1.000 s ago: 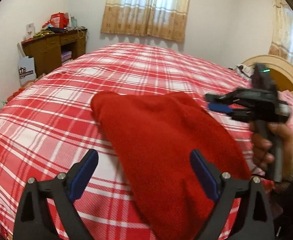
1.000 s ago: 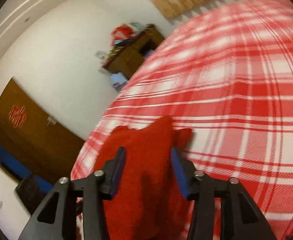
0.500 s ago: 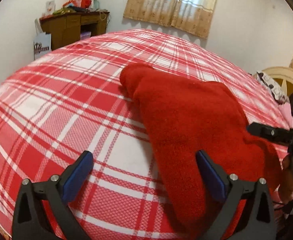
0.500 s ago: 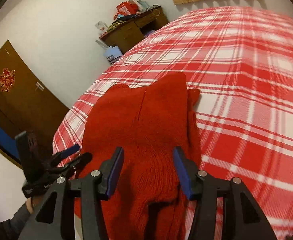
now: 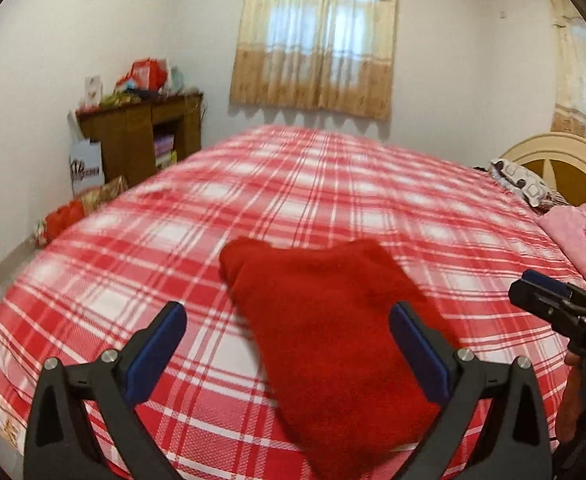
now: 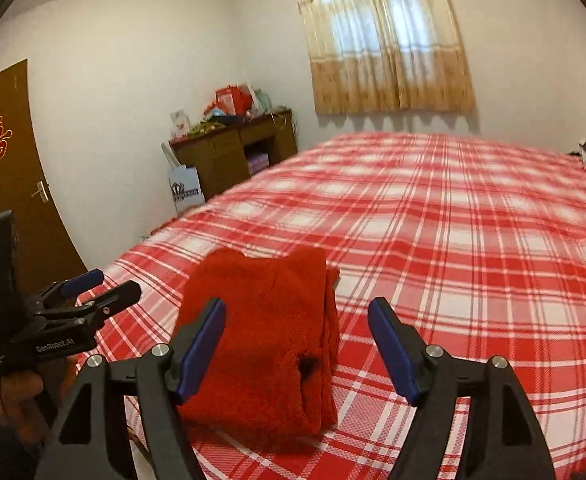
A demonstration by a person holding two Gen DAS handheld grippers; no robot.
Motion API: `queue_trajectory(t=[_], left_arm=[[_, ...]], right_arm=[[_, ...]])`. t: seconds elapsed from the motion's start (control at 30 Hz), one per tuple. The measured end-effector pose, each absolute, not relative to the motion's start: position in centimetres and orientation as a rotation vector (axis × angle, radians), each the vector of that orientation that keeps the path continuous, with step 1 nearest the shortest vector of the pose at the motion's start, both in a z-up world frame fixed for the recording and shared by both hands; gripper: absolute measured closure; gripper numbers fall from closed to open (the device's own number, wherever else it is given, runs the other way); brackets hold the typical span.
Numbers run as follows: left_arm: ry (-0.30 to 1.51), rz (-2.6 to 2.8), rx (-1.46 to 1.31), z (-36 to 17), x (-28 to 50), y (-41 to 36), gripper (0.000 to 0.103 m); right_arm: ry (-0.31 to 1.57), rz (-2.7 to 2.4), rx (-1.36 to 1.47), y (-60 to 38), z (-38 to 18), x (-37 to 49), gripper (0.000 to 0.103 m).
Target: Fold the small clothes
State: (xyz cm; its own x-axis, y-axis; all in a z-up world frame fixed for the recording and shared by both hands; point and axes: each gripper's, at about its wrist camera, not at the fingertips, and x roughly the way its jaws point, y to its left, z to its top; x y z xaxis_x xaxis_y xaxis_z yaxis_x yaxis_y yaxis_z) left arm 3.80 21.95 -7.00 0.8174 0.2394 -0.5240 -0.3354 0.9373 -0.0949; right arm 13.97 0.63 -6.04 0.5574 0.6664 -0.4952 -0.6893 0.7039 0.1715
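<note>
A folded red knit garment (image 5: 333, 328) lies flat on the red-and-white plaid bed (image 5: 333, 184), near its front edge. My left gripper (image 5: 289, 344) hovers above and in front of it, jaws wide open, nothing between the pads. In the right wrist view the same garment (image 6: 269, 328) lies below my right gripper (image 6: 297, 344), whose jaws are opening and grip nothing. The right gripper (image 5: 541, 286) shows at the right edge of the left wrist view, held by a hand. At the left of the right wrist view I see the left gripper (image 6: 93, 288), also hand-held.
A wooden desk (image 5: 141, 132) piled with red bags stands against the far wall beside a white paper bag (image 5: 87, 168). A cream headboard (image 5: 565, 160) and pink pillow (image 5: 581, 236) lie at the right. A brown door (image 6: 9, 168) is on the left, curtains (image 6: 389, 40) behind.
Both grippers have lifted and pulled back from the red garment, which now lies free on the bed. The right jaws, earlier close around the cloth, have spread wider.
</note>
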Motion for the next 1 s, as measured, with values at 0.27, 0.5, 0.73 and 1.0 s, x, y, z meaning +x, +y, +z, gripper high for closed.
queue_trajectory(t=[0.27, 0.5, 0.73, 1.0], left_arm=[[0.505, 0.292, -0.175, -6.2, 3.5, 21.9, 0.000], [0.498, 0.288, -0.178, -6.0, 3.4, 21.7, 0.000], [0.504, 0.283, -0.175, -6.1, 3.4, 21.3, 0.000], [0.505, 0.284, -0.175, -6.1, 3.4, 21.3, 0.000]], right_arm=[[0.539, 0.820, -0.057, 1.0, -5.1, 12.7, 0.028], [0.528, 0.826, -0.058, 1.0, -4.9, 12.1, 0.027], [0.529, 0.824, -0.055, 0.9, -4.9, 12.0, 0.027], [0.531, 0.823, -0.054, 1.0, -4.9, 11.9, 0.027]])
